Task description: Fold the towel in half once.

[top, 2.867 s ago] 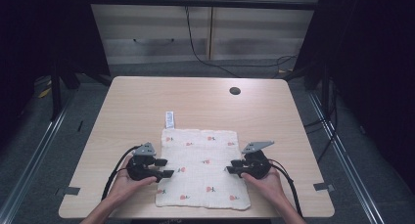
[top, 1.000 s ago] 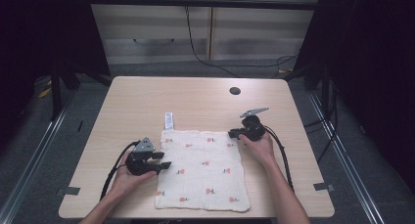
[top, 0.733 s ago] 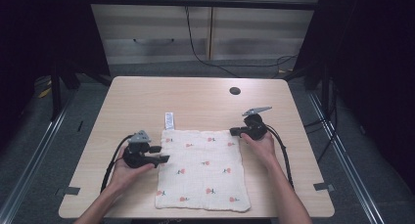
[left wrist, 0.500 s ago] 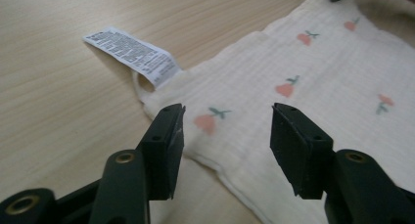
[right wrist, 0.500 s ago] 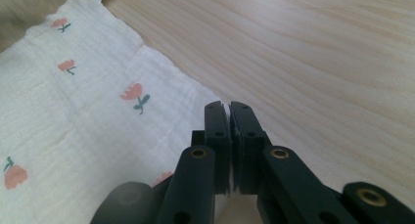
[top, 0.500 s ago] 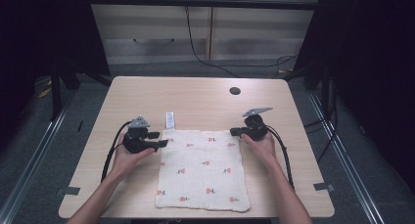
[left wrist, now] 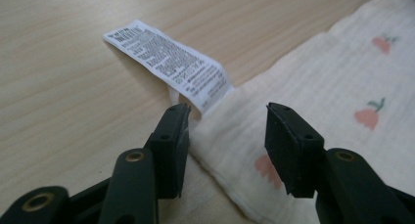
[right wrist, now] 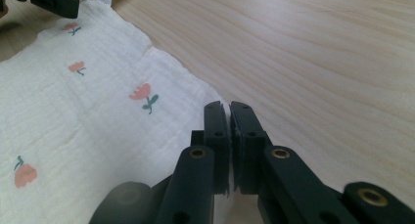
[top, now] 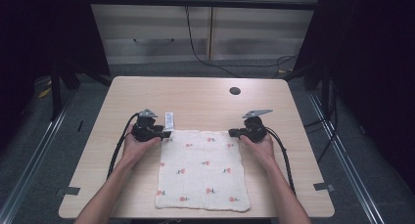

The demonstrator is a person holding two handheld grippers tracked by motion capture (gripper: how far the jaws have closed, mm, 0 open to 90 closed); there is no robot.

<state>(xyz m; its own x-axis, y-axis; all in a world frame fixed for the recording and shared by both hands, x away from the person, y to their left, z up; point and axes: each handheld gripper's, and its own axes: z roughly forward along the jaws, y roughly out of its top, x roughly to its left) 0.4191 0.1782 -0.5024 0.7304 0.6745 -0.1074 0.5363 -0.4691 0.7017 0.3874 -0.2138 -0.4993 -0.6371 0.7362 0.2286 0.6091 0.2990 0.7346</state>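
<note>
Cloth's (top: 203,170) near edge runs to the table's (top: 205,94) front edge in the high view; forearms cut off at the bottom there; label print (left wrist: 169,62) too small to read; whether the right pads actually pinch fabric is hard to tell, corner hidden behind them. Cloth lies flat on the near half of the table; left gripper (left wrist: 227,131) jaws apart, straddling the far-left corner beside the white label, having just been closing a little, pads not pressing; right gripper (right wrist: 229,136) jaws closed together at the far-right corner (right wrist: 208,94).
</note>
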